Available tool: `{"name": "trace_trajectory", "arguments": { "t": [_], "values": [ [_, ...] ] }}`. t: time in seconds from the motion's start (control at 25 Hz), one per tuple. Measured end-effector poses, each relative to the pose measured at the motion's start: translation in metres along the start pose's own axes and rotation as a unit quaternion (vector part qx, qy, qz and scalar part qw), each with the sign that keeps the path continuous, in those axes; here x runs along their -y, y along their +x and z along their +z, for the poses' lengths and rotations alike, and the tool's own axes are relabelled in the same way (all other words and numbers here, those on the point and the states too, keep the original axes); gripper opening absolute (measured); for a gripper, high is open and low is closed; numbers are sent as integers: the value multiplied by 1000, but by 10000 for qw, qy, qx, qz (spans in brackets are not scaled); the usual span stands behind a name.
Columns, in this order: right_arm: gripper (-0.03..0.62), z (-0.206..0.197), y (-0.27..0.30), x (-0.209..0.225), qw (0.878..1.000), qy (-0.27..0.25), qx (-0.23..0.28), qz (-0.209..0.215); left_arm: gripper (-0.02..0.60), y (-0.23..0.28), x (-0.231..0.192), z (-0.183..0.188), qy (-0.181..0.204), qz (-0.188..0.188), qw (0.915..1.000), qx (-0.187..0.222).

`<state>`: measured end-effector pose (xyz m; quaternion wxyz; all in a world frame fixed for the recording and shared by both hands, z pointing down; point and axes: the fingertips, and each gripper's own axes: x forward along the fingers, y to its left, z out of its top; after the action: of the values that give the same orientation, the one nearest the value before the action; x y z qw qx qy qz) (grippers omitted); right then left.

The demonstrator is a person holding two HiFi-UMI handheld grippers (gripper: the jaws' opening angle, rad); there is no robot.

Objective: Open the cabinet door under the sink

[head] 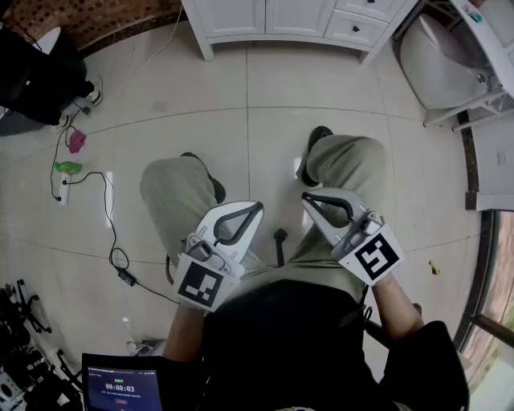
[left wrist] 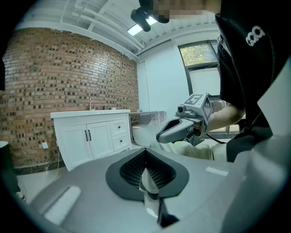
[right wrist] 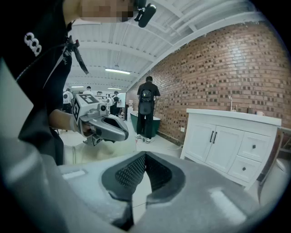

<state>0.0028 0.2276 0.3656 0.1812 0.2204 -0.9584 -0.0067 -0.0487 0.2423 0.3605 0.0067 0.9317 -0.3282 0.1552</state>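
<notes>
Nearest the head camera, a dark shirt point(head: 281, 345) fills the lower edge, and the left gripper point(head: 258, 206) and right gripper point(head: 306, 195) are held just past it, above the knees of a seated person. Both are seen closed and empty: in the left gripper view the jaw tips point(left wrist: 145, 154) meet with nothing between them, and the same is noted in the right gripper view point(right wrist: 144, 157). The cabinet point(head: 265, 18) is found at the far side of a tiled floor point(head: 241, 80), well apart from both tools and roughly straight ahead of the person. No contact has been made, so the task is judged not yet begun. Each gripper is angled inward toward the other, so the cabinet lies off each tool's axis. It is seen left of the jaws in the left gripper view point(left wrist: 86, 141) and right of them in the right gripper view point(right wrist: 218, 145). The two dark handles point(right wrist: 213, 136) stand upright, side by side where the pair of doors meets, with drawers point(right wrist: 252, 148) beside them. The right tip is seen slightly further forward, though little separates the two in reach. An approach across the floor is judged necessary, with the chosen gripper turned outward and its jaws opened across a handle's upright axis.
</notes>
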Motion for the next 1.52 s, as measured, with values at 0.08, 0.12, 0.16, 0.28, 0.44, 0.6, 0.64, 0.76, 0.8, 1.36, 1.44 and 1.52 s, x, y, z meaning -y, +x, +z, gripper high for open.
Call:
{"name": "trace_trajectory", "arguments": {
  "t": [0.08,0.12,0.16,0.28,0.44,0.6,0.64,0.76,0.8,1.36,1.44,1.52],
  "values": [
    [-9,0,-2,5,9999,74,68,-60,16,2,-2,0,-15,17,10000,-13],
    [-9,0,-2,7,9999,110,98,-87,17,3,-4,-1,-22,22,10000,-23],
    [-9,-1,-3,10,9998,141,114,-108,16,5,-5,-1,-28,24,10000,-36],
    [-9,-3,-1,18,9996,200,139,-151,15,10,-10,-2,-26,9,10000,-49],
    [-9,-1,0,22,9995,213,176,-141,17,15,-14,0,-30,-11,10000,-25],
    [-9,3,-2,28,9990,291,262,-197,16,19,-20,6,-28,-8,10000,-7],
    [-9,5,-2,30,9989,299,278,-220,16,20,-22,8,-24,-13,10000,26],
    [-9,7,-2,34,9990,254,229,-303,16,25,-31,11,-52,-63,9999,117],
    [-9,8,-1,37,9991,220,181,-329,17,28,-34,11,-61,-91,9999,124],
    [-9,11,37,88,9981,72,-347,-495,16,65,-103,7,-194,-407,9989,119],
    [-9,14,47,98,9979,91,-354,-527,17,71,-118,7,-204,-446,9987,129],
    [-9,17,58,109,9978,118,-333,-563,15,76,-133,6,-202,-486,9986,110]
  ]
}}
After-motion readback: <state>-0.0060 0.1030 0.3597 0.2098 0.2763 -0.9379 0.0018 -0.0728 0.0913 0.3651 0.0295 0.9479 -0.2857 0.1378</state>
